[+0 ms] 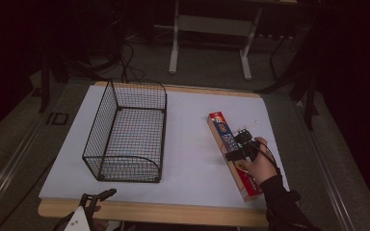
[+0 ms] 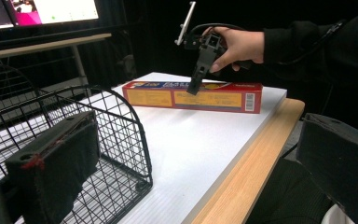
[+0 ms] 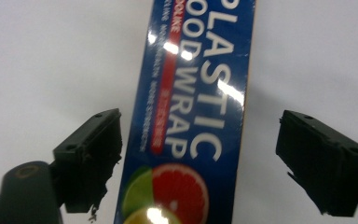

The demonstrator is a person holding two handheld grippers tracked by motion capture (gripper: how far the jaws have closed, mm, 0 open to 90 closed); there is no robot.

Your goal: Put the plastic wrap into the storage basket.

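White table [image 1: 188,159] lies bare around the box [image 1: 224,134]; right hand-held gripper [image 3: 198,154] straddles it, jaws apart.

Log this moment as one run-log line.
right gripper: open, jaws straddling plastic food wrap box | left gripper: open, idle at near table edge | wire basket: empty
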